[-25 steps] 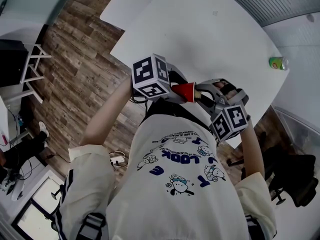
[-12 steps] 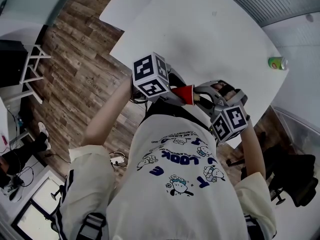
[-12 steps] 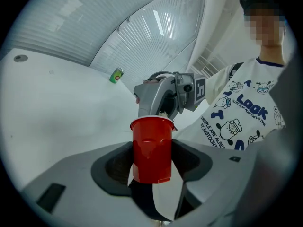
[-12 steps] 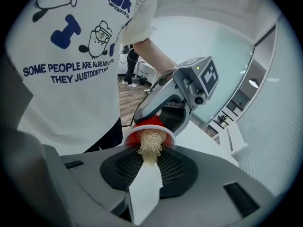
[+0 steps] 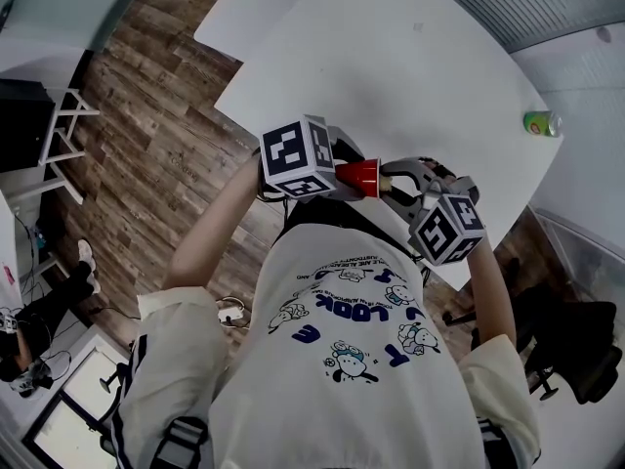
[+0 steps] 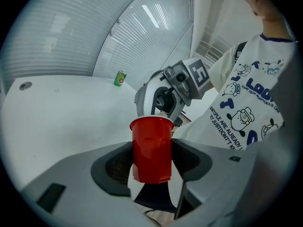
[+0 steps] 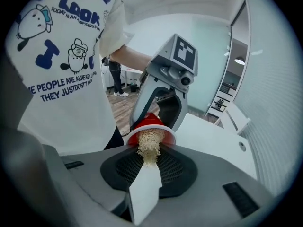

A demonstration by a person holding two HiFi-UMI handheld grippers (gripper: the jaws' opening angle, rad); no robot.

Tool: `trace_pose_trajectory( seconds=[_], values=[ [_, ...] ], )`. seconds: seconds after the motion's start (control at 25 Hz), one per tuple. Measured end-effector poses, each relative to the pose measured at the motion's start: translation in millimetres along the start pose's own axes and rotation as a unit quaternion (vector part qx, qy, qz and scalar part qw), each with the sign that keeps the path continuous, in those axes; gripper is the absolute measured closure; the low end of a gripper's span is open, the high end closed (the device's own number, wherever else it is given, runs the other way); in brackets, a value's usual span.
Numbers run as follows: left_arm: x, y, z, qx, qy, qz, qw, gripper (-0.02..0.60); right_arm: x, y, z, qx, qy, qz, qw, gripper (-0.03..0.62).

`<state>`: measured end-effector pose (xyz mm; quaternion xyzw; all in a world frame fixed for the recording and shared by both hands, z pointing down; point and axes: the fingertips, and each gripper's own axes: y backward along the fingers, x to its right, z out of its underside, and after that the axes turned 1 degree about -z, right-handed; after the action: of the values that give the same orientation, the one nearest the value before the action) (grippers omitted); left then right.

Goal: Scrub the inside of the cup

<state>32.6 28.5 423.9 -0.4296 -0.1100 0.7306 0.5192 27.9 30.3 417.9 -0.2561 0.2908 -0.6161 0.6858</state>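
Note:
My left gripper (image 5: 350, 178) is shut on a red plastic cup (image 5: 360, 176), which it holds in front of the person's chest with the mouth turned toward my right gripper (image 5: 391, 182). In the left gripper view the cup (image 6: 151, 148) stands between the two dark pads (image 6: 116, 162) and is pinched at its sides. My right gripper (image 7: 149, 163) is shut on a beige fibrous scrubber (image 7: 149, 144). The scrubber's tip reaches into the cup's white-lined mouth (image 7: 166, 132). The cup's inside is mostly hidden behind the scrubber.
A white table (image 5: 410, 66) lies beyond the hands, with a green can (image 5: 539, 122) near its far right edge. A second white tabletop (image 5: 249, 13) adjoins it. Wooden floor and a white rack (image 5: 59, 135) are at the left, and a dark office chair (image 5: 576, 350) is at the lower right.
The right gripper has rolled about its own axis, so its marker cube shows different faces. The left gripper's cube has tilted slightly. Both hands stay in the same place.

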Motion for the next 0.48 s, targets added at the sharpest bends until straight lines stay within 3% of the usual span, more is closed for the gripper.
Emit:
trace_pose_trajectory(
  seconds=[0.28, 0.48],
  values=[
    [0.0, -4.9, 2.9, -0.049, -0.057, -0.041, 0.9964, 0.296, -1.4, -2.4, 2.8, 0.030, -0.091, -0.031, 0.995, 0.519],
    [-1.1, -4.2, 1.0, -0.055, -0.078, -0.066, 0.9933, 0.296, 3.1, -0.1, 0.0, 0.057, -0.145, -0.044, 0.987, 0.519]
  ],
)
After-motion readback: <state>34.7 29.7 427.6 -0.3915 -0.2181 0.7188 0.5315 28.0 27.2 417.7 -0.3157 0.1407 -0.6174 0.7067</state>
